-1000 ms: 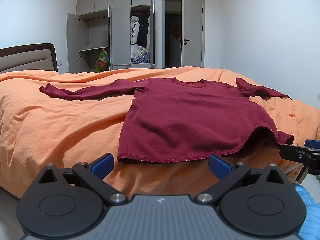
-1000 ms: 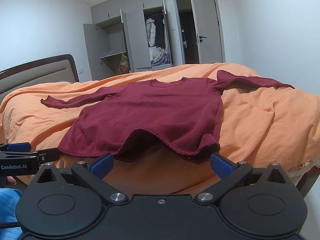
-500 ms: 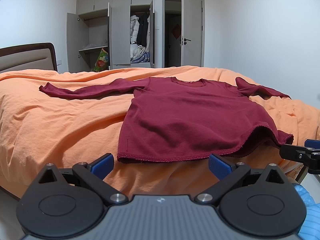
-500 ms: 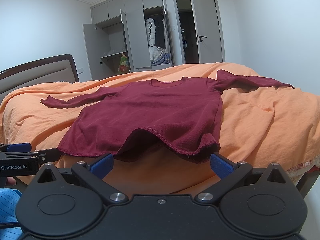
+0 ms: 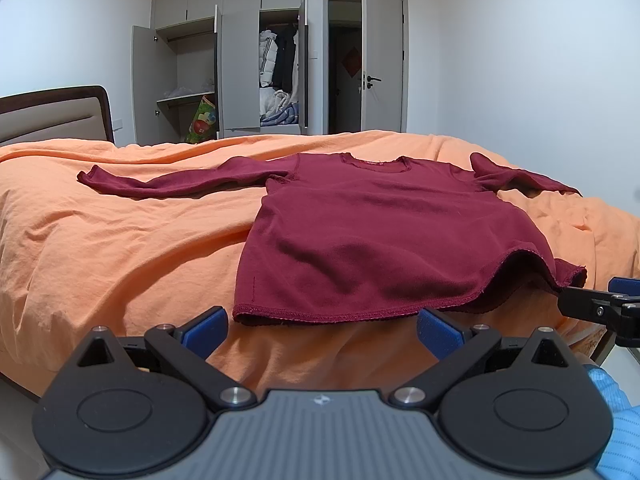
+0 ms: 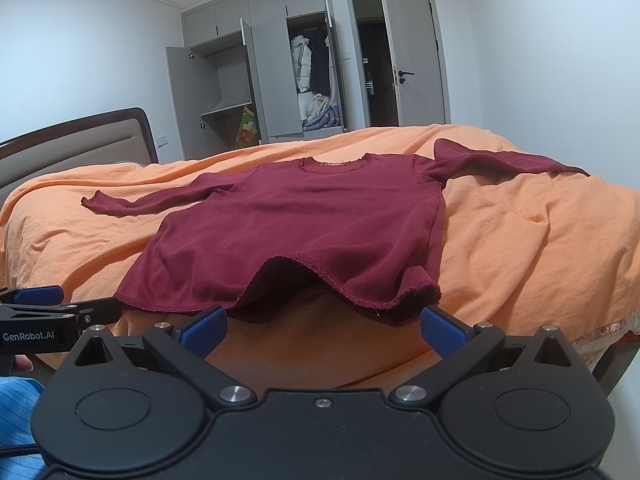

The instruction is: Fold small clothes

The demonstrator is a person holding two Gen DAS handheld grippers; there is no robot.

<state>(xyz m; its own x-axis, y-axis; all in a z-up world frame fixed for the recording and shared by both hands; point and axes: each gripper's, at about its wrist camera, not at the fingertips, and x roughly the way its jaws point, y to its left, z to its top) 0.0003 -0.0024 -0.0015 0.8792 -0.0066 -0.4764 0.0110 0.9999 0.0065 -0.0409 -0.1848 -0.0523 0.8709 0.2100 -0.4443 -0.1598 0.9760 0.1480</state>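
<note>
Through my left wrist camera, my left gripper [image 5: 322,326] was spread wide, its blue-padded fingers [image 5: 206,326] holding nothing, hovering just short of the near hem of the dark red long-sleeved knit shirt [image 5: 372,240]; that shirt lay flat, neckline away from me, on the rumpled orange bed cover [image 5: 120,248], one sleeve reaching toward ten o'clock, the other toward two o'clock; its hem at four o'clock was lifted in a hump; the black tip of my right gripper [image 5: 596,308] showed at three o'clock, close to that hem corner, though from here I could not tell whether it touched; a grey wardrobe with open doors [image 5: 224,68] stood at twelve o'clock.

Through my right wrist camera, my right gripper [image 6: 322,326] was likewise spread wide and empty, just before the humped hem of the shirt [image 6: 288,232]; the shirt's far sleeve ran toward two o'clock over the bed cover [image 6: 540,240]; my left gripper [image 6: 60,308] sat at nine o'clock beside the hem's left corner; the wardrobe [image 6: 260,80] rose at twelve o'clock.
</note>
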